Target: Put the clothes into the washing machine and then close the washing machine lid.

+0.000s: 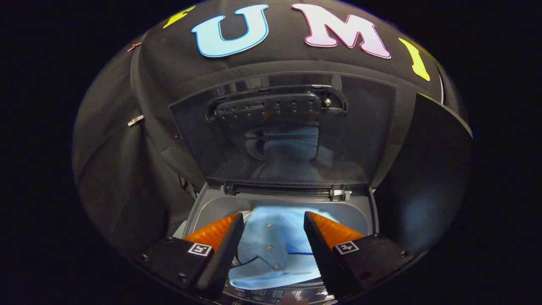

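Observation:
A light blue buttoned shirt (273, 248) lies inside the drum opening of a top-loading washing machine (211, 207). The machine's dark see-through lid (292, 131) stands upright behind the opening and mirrors the shirt. My gripper (273, 220) hovers over the opening with its two fingers spread wide apart. The shirt shows in the gap between them and lies below, with neither finger pressing on it.
Black booth cloth hangs close behind and to both sides of the machine. The machine's control panel (271, 294) runs along the near rim under my fingers. A dark panel (427, 178) stands to the right of the lid.

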Demonstrator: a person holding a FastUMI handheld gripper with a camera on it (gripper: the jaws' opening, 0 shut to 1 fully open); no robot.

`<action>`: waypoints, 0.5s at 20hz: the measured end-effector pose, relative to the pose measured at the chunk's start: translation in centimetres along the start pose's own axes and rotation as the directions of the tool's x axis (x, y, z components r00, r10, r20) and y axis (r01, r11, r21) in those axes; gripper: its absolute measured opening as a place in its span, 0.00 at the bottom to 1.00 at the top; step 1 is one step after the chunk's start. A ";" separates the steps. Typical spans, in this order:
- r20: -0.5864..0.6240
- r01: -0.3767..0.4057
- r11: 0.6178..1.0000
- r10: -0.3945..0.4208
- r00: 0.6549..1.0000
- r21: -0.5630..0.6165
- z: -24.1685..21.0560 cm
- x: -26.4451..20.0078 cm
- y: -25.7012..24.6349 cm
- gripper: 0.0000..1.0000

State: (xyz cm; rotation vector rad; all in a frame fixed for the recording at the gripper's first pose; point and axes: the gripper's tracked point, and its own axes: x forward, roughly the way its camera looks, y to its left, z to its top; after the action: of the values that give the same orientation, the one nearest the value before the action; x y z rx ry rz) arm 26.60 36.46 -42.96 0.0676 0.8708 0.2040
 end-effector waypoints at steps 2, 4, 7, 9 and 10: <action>0.002 0.004 1.000 -0.004 1.000 -0.007 0.4 -0.6 0.1 0.87; 0.015 0.003 1.000 -0.003 1.000 -0.017 1.2 -1.3 0.3 0.90; 0.072 -0.020 0.998 0.024 0.997 -0.053 3.7 -3.2 1.1 0.92; 0.128 -0.040 0.998 0.046 0.991 -0.056 6.7 -4.4 1.8 0.95; 0.147 -0.043 0.998 0.050 0.988 -0.051 8.1 -4.8 1.8 0.97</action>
State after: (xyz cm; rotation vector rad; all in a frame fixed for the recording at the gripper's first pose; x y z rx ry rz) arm 29.51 37.48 -33.95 0.0578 0.7160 0.2599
